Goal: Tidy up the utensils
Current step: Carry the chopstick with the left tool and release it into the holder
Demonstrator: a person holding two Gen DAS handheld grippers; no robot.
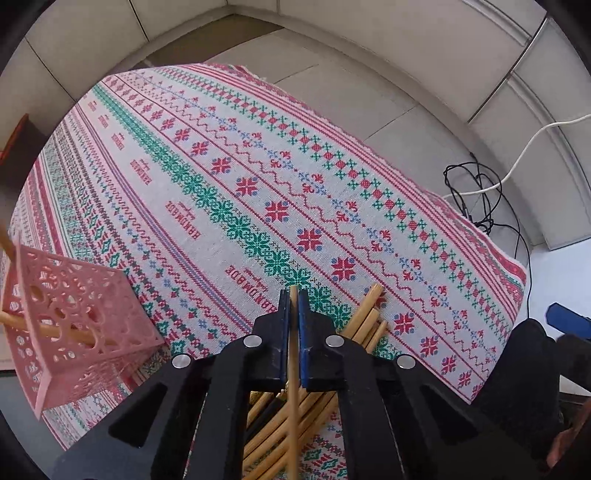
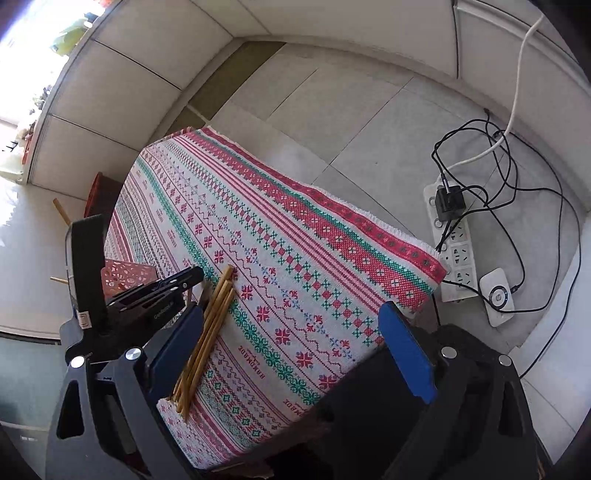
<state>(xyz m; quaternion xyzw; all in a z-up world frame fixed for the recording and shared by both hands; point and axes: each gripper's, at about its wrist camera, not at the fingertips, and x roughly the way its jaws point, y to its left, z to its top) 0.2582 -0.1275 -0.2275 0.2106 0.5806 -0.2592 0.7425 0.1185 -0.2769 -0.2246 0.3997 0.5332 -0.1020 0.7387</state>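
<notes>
Left gripper (image 1: 294, 295): blue pads clamped on one thin, round bamboo chopstick (image 1: 293, 369), running straight between the pads. Right gripper (image 2: 291, 343) spread wide, holding nothing. Loose chopstick pile (image 2: 207, 332) lies on woven patterned cloth (image 2: 295, 240) beside its left pad. Pink perforated plastic holder (image 1: 74, 325) at left.

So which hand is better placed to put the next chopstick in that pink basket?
Left, probably. The left gripper is shut on one chopstick, with the pink basket just beside it. The right gripper is open, holding nothing.

Grey tiled floor (image 2: 351, 122), pale panelled walls (image 2: 155, 48), bright window (image 2: 33, 33) at left.
</notes>
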